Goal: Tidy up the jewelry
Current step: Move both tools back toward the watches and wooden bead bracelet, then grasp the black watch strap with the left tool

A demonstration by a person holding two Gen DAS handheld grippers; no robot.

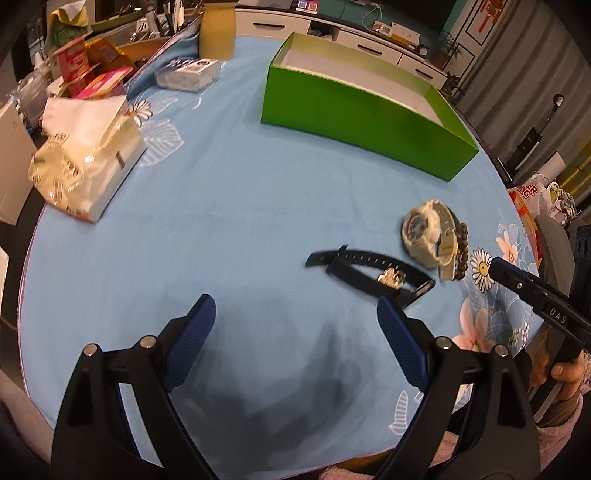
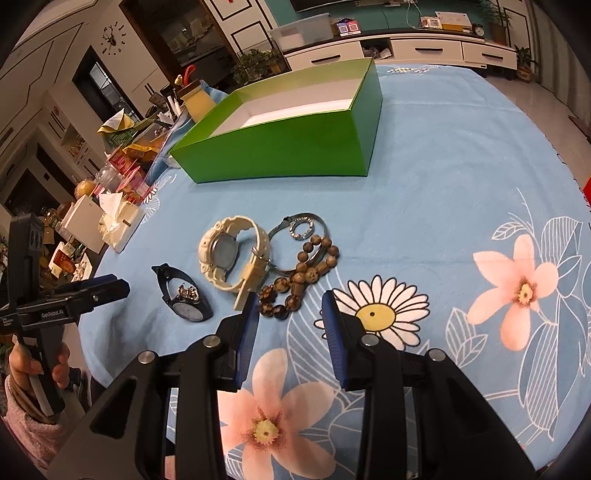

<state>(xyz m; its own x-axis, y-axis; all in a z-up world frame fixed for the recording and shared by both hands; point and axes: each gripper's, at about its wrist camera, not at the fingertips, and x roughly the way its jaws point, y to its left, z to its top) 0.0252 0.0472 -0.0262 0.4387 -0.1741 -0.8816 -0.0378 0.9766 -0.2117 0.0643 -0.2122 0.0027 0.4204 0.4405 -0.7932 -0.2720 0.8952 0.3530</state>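
Observation:
A cream watch (image 2: 231,254) lies on the blue flowered tablecloth, also in the left wrist view (image 1: 428,230). Beside it lie a brown bead bracelet (image 2: 299,278), a thin silver bangle (image 2: 301,227) and a black watch (image 2: 183,295) with a small gold piece (image 2: 188,292) on it; the black watch (image 1: 365,267) is just ahead of my left gripper's right finger. An open green box (image 2: 288,147) stands behind them, its white floor bare. My left gripper (image 1: 295,314) is open and empty. My right gripper (image 2: 290,310) is open and empty, just short of the beads.
A tissue pack (image 1: 88,162), snack packets (image 1: 85,70), a wrapped white pack (image 1: 186,74) and a yellow jar (image 1: 218,29) crowd the table's left and far side. The table edge runs close on the right in the left wrist view, with a bag (image 1: 535,192) beyond it.

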